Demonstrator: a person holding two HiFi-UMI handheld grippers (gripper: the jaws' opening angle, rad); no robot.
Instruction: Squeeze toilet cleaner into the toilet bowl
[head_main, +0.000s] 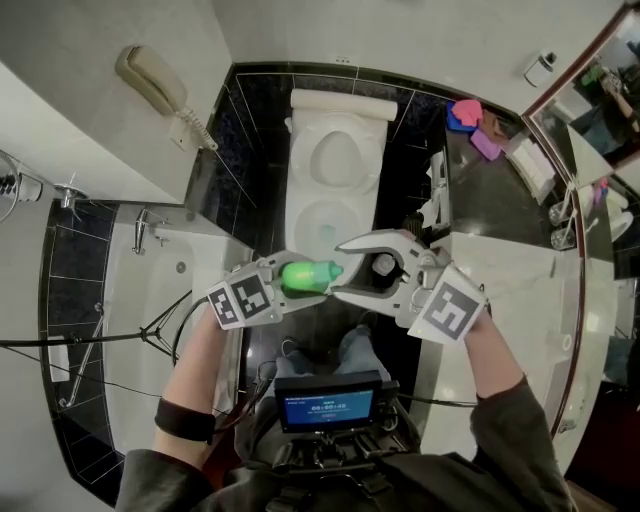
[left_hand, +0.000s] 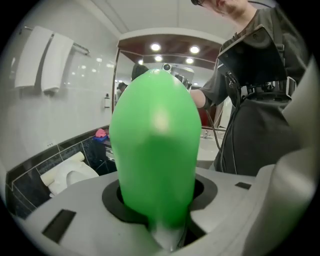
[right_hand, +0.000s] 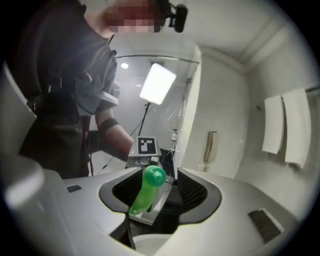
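Note:
A green toilet cleaner bottle (head_main: 305, 276) lies level in front of me, below the white toilet (head_main: 300, 190), whose lid is up and whose bowl is open. My left gripper (head_main: 288, 277) is shut on the bottle's body, which fills the left gripper view (left_hand: 157, 150). My right gripper (head_main: 340, 268) stands open at the bottle's cap end. The cap tip sits between its spread fingertips, and no pad presses on it. In the right gripper view the bottle (right_hand: 146, 192) points cap-first toward the camera between the wide jaws.
A bathtub (head_main: 150, 300) lies at left with a wall phone (head_main: 150, 80) above it. A marble counter (head_main: 520, 290) runs along the right, with pink cloths (head_main: 465, 112) at the back. A white spray bottle (head_main: 435, 205) stands beside the toilet. White towels (left_hand: 45, 60) hang on the wall.

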